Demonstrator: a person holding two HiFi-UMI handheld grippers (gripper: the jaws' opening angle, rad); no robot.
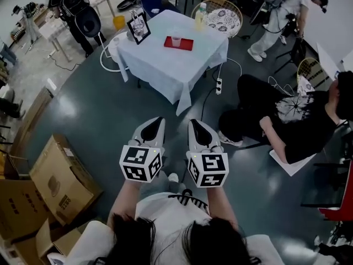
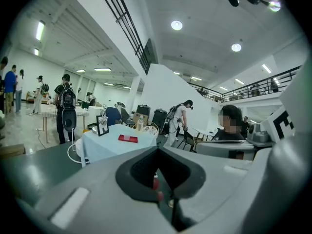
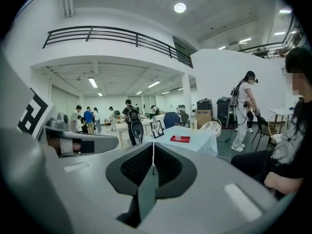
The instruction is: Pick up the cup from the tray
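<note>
left claw [image 1: 154, 127] and right claw [image 1: 197, 127] both w/ jaws pressed together, nothing between them, held side by side in front of the wearer and well apart from the desk [image 1: 165, 70] across the floor [image 1: 105, 120]. the cup [image 1: 176, 40] stands upright on the red tray [image 1: 186, 44], which lies toward the far right part of the desk top, a framed picture [image 1: 138, 27] to its left and a bottle [image 1: 199, 16] beyond it near the desk's far corner.

the cup looks small, pale and see-through; prob. thin plastic, so light, a bit slick and easy to crush. whether it holds any liquid can't be told from here. best hold, by the look of it: side wall around mid-height, jaws either side, a gentle squeeze, kept upright on the lift. the tray is shallow and prob. loose, so it may slide or tip if nudged.

the desk wears a pale blue cloth that hangs over its edges; soft, likely to bunch under a push. a power strip [image 1: 219, 85] w/ cable lies on the dark glossy floor beside it. room is a big white hall w/ a railed upper gallery and ceiling lights; cardboard boxes [image 1: 55, 181] at left, a person [image 1: 287, 120] sitting low at right, others standing in the bg.
</note>
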